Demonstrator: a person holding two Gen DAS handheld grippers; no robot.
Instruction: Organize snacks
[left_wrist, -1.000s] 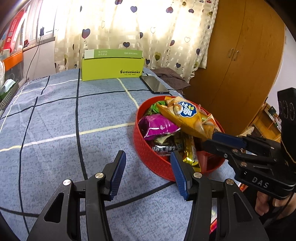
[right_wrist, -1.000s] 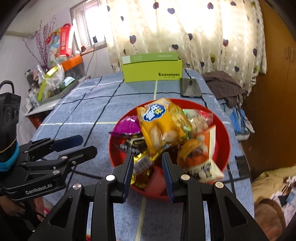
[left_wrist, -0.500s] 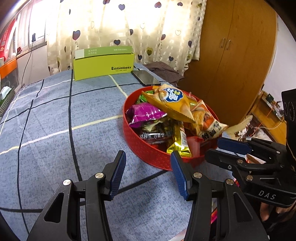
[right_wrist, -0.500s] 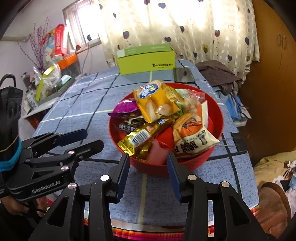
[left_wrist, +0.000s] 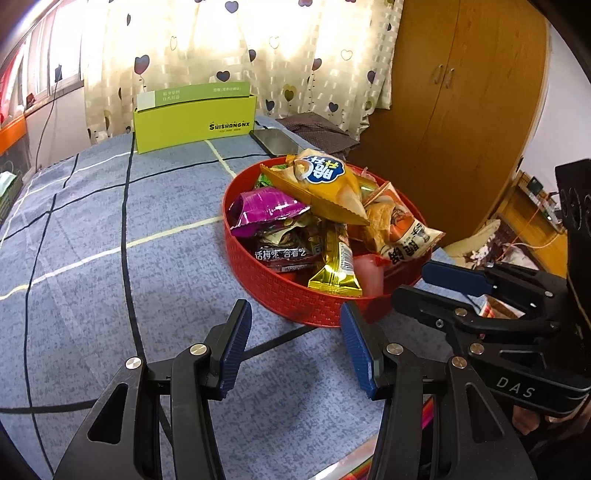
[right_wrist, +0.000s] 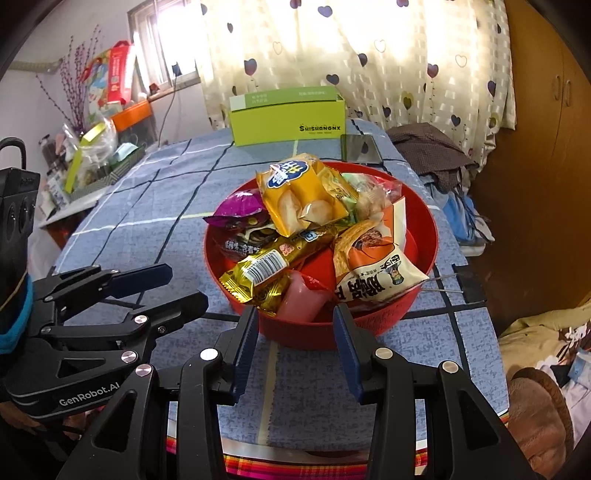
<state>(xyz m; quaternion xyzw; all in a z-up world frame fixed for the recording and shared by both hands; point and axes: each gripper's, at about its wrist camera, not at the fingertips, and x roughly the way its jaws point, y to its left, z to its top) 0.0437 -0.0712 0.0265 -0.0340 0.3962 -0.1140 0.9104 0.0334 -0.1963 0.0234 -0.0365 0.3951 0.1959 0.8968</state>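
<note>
- We see a round red woven-pattern plastic basket (right_wrist: 424, 236) on the blue checked tabletop (left_wrist: 92, 258), toward its near right part, heaped with snack packets.
- On top of the heap lies a yellow crinkly bag with a blue logo (right_wrist: 299, 195); to its left sits a purple foil pouch (left_wrist: 264, 210), with a dark wrapper with white lettering (left_wrist: 280, 254) below it.
- A long gold foil bar with a barcode (right_wrist: 266, 269) slants toward the near rim, beside a pink translucent piece (right_wrist: 301, 299).
- On the right, an orange and white packet with a cartoon figure (right_wrist: 376, 266) leans over the rim.
- Our left gripper (left_wrist: 295, 347) hovers over bare cloth just short of the basket's near left side, its blue pads wide apart with nothing between them.
- Our right gripper (right_wrist: 295, 345) hangs in front of the basket's near rim; its jaws have just been opening, stand apart and grip nothing.
- At the far edge stands a lime-green cardboard box with dark lettering (left_wrist: 192, 122), with a black smartphone (right_wrist: 360, 147) lying flat to its right.
</note>
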